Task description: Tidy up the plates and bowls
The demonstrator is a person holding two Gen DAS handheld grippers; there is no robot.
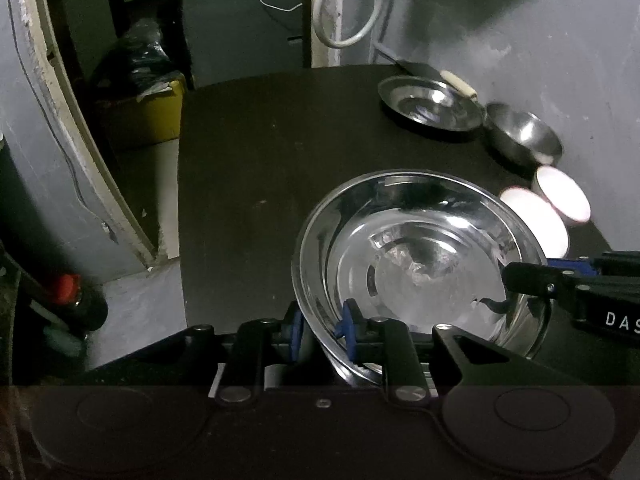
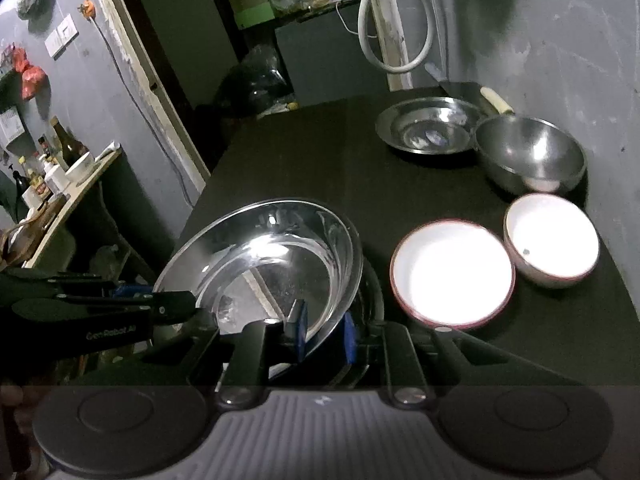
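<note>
A large shiny steel plate (image 1: 420,248) (image 2: 272,264) is held tilted over the near part of the black table (image 1: 260,160), one gripper on each side. My left gripper (image 1: 322,330) is shut on its near rim, the blue pads on either side of the edge. My right gripper (image 2: 324,332) is shut on the opposite rim and shows in the left wrist view at the plate's right edge (image 1: 516,276). In the right wrist view the left gripper (image 2: 188,304) reaches the plate from the left. A second steel plate (image 2: 428,126) lies at the far right.
Along the right wall stand a steel bowl (image 2: 528,152) and two white bowls (image 2: 452,272) (image 2: 552,240). A cream-handled cleaver (image 2: 496,100) lies behind the far plate. A yellow bin (image 1: 148,116) stands beyond the table's left edge, a cluttered shelf (image 2: 60,168) further left.
</note>
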